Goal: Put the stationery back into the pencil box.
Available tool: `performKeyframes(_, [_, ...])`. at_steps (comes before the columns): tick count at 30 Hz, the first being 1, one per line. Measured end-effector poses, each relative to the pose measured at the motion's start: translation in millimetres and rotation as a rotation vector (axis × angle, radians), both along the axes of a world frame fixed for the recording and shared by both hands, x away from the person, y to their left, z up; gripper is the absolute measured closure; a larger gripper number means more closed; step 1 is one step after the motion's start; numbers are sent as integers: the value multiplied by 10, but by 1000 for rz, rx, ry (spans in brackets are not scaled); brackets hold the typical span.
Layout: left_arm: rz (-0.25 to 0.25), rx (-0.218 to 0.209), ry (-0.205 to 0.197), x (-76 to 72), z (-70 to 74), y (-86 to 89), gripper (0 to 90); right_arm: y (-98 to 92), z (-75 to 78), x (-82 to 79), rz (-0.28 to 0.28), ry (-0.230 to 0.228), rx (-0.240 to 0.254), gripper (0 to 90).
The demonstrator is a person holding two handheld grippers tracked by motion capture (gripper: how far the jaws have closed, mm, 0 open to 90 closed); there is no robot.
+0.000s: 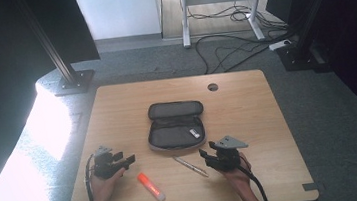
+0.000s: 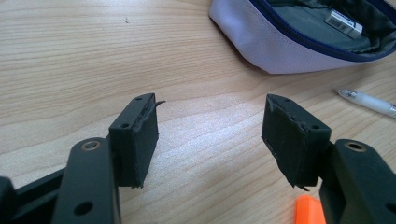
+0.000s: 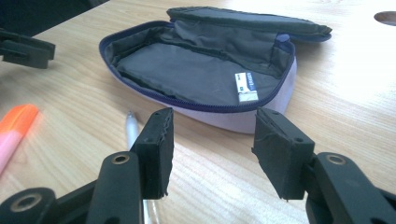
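My right gripper (image 1: 206, 159) stands unclenched and empty just above the pen (image 1: 190, 166), which lies on the table (image 1: 249, 118) before the open pencil case (image 1: 175, 125); light, stiff, slick, likely to roll; I'd pinch it mid-barrel; my left gripper (image 1: 128, 160) gapes idle too.

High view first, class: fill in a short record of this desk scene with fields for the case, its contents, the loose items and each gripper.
case: pencil case, unzipped and lying open at mid-table
contents: a small white labelled eraser on the dark lining
loose items: pen and orange highlighter, both on the wooden table in front of the case
left gripper: open, nothing between the jaws
right gripper: open, nothing between the jaws, pointed at the case with the pen just below it
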State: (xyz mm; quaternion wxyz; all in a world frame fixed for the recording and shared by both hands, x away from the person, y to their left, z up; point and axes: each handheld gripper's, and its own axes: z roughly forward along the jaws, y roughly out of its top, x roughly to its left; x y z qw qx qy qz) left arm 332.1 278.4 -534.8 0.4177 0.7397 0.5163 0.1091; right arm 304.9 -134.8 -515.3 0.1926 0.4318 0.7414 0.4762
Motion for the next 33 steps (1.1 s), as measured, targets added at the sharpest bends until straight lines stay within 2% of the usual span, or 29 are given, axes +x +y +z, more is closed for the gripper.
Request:
performKeyframes(16, [-9,5,4,5,-12,-38,364,62,-42,-230,54,10,-5,472])
performKeyframes(21, [-15,9,6,7,-16,-45,364,96,-51,-249,69,14,-5,476])
performKeyframes(29, [-16,10,6,12,-23,-51,365,222,-145,-241,115,42,-33,498])
performKeyframes(33, [-17,9,5,8,-17,-54,365,244,-160,-225,131,50,-23,510])
